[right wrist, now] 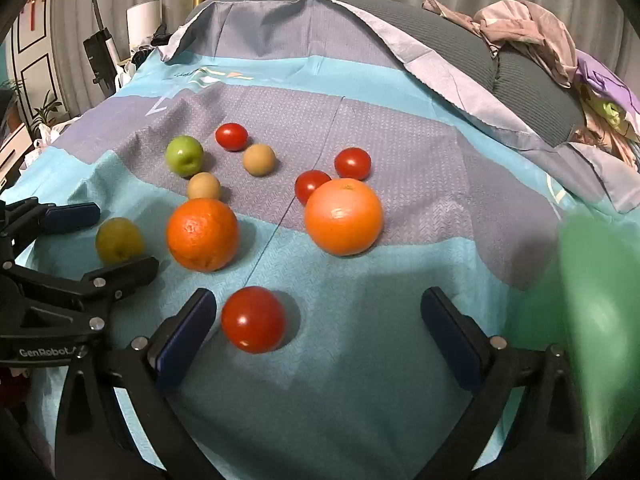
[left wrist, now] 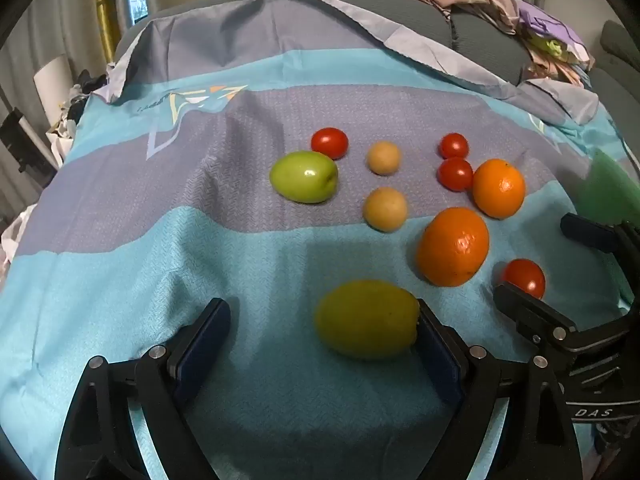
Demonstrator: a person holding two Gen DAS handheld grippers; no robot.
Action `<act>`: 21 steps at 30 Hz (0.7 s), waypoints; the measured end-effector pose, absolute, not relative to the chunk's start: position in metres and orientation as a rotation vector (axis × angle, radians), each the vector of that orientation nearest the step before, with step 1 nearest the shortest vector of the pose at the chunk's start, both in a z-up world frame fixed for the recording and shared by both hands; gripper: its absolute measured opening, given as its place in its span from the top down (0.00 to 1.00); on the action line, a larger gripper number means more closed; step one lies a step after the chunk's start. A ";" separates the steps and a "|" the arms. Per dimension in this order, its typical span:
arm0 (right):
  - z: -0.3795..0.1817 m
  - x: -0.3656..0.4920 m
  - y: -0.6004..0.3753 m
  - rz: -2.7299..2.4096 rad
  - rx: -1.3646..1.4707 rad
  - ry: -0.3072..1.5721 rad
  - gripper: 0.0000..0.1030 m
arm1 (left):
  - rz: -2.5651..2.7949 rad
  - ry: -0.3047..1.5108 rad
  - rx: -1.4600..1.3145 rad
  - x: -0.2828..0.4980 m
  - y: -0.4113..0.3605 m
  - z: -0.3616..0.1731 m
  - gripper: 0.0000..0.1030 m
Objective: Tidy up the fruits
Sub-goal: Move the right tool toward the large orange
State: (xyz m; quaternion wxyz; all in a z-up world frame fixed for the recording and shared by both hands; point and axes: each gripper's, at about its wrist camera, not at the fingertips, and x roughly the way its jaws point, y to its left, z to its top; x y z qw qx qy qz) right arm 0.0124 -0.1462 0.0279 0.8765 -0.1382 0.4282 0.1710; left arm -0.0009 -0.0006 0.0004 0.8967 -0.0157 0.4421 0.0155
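Fruits lie scattered on a blue and grey cloth [left wrist: 160, 280]. My left gripper [left wrist: 320, 310] is open around a yellow-green fruit [left wrist: 366, 318]; the fruit lies close against the right pad, and the left pad stands well clear. My right gripper [right wrist: 318, 298] is open around a red tomato [right wrist: 254, 318] that sits near its left pad. Farther back are a green apple [left wrist: 304, 176], two oranges [left wrist: 452, 246] [left wrist: 499, 188], two tan round fruits [left wrist: 385, 209] and three more tomatoes [left wrist: 329, 143].
A blurred green object [right wrist: 592, 280] fills the right edge, close to the right gripper. A pile of crumpled clothes [right wrist: 532, 36] lies on the grey cushion at the back right. The cloth's left edge drops off toward room clutter [right wrist: 100, 52].
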 end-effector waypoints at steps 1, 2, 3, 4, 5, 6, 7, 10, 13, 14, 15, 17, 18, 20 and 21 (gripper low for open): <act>0.028 0.013 -0.146 0.357 -0.292 0.901 0.00 | 0.031 0.915 -0.033 -0.002 0.000 0.001 0.13; 0.028 0.012 -0.146 0.358 -0.287 0.894 0.00 | 0.046 0.937 -0.010 0.000 -0.003 0.001 0.13; 0.028 0.012 -0.146 0.358 -0.287 0.894 0.00 | 0.038 0.943 -0.029 0.001 -0.001 0.000 0.13; 0.028 0.012 -0.147 0.358 -0.287 0.894 0.00 | 0.039 0.939 -0.028 0.001 -0.001 0.000 0.13; 0.028 0.012 -0.147 0.358 -0.287 0.894 0.00 | 0.039 0.938 -0.029 0.000 -0.001 0.000 0.13; 0.028 0.012 -0.146 0.357 -0.289 0.895 0.00 | 0.039 0.938 -0.031 0.000 -0.001 0.000 0.13; 0.028 0.013 -0.146 0.357 -0.289 0.895 0.00 | 0.038 0.938 -0.031 0.000 -0.001 0.000 0.13; 0.028 0.013 -0.147 0.357 -0.289 0.894 0.00 | 0.038 0.938 -0.032 0.000 -0.001 0.000 0.13; 0.028 0.013 -0.147 0.357 -0.288 0.894 0.00 | 0.038 0.938 -0.033 0.000 -0.001 0.000 0.13; 0.028 0.013 -0.147 0.357 -0.288 0.893 0.00 | 0.038 0.939 -0.033 0.001 -0.001 0.000 0.13; 0.028 0.013 -0.147 0.358 -0.288 0.894 0.00 | 0.038 0.940 -0.033 0.000 -0.001 0.000 0.13; 0.028 0.013 -0.147 0.357 -0.290 0.896 0.00 | 0.042 0.942 -0.033 0.004 -0.001 -0.001 0.13; 0.028 0.014 -0.147 0.356 -0.292 0.896 0.00 | 0.045 0.945 -0.032 0.007 0.001 -0.003 0.13; 0.027 0.013 -0.145 0.356 -0.290 0.895 0.00 | 0.050 0.948 -0.031 0.007 -0.001 -0.005 0.14; 0.027 0.014 -0.145 0.356 -0.291 0.898 0.00 | 0.053 0.947 -0.031 0.007 -0.001 -0.005 0.14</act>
